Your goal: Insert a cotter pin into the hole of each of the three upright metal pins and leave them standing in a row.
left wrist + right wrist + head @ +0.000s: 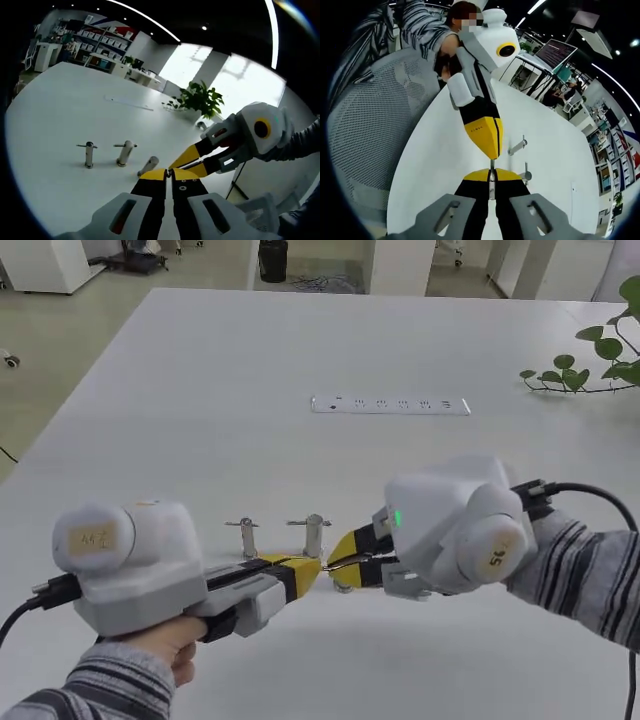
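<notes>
On bench [300, 350]: two upright pins [313, 534] standing; third pin [148, 166] tilted, near jaws.
Left gripper [168, 174]: jaws together, tips meeting cotter pin [491, 182].
Right gripper [491, 175]: jaws clamped on cotter pin.

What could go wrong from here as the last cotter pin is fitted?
1. The thin cotter pin sits pinched at the very tips of the right gripper, meeting the left gripper; it could slip and drop.
2. The third metal pin looks tilted beside the jaws; a nudge may topple it or the nearest finished pin.
</notes>
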`<state>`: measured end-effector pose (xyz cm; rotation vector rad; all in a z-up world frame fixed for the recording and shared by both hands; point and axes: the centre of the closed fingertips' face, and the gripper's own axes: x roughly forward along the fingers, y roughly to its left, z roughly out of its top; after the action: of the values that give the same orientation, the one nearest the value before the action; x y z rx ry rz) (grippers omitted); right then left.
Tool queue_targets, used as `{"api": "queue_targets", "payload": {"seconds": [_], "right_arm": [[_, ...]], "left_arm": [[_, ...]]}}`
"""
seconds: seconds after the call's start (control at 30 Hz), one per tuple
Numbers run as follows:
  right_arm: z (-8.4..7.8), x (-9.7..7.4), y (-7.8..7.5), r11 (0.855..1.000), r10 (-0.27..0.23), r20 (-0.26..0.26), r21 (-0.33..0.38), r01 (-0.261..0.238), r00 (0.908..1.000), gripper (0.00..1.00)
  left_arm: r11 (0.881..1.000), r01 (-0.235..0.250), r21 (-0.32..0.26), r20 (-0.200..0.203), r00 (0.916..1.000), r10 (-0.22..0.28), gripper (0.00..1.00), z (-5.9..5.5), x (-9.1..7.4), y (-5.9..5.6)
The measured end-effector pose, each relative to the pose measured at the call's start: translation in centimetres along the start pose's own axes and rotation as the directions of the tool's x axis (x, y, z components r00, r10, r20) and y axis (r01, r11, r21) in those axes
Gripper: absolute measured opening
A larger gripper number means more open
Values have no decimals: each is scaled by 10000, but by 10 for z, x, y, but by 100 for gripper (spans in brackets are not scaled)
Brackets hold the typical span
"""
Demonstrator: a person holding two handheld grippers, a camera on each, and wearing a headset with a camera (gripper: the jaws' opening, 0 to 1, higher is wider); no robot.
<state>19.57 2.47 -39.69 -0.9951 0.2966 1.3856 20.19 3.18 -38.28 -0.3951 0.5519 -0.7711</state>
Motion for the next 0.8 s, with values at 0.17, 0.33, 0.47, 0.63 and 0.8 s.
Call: {"api": "queue_targets", "payload": {"seconds": [0.17,0.33,0.47,0.63,0.8], "right_arm": [[1,0,-1,10000,-48,16,48,48,10000,0],[1,0,-1,9999,-24,28,120,24,10000,0],[0,1,1,9997,131,30,196,-132,9999,0],[-2,0,2,9983,249,57,531,-252,9997,0],[-6,0,4,9951,457,31,882,-458,9990,0]], "left_arm": [[9999,13,129,-32,10000,-12,0,-1,0,-1],[9942,181,1059,-193,9997,-161,0,-3,0,-4],[9786,246,2042,-378,9991,-172,0,-6,-1,-6],[9511,468,3054,-540,9980,-317,0,-6,-3,-9],[9049,925,4154,-924,9940,-592,0,-10,-6,-12]]}}
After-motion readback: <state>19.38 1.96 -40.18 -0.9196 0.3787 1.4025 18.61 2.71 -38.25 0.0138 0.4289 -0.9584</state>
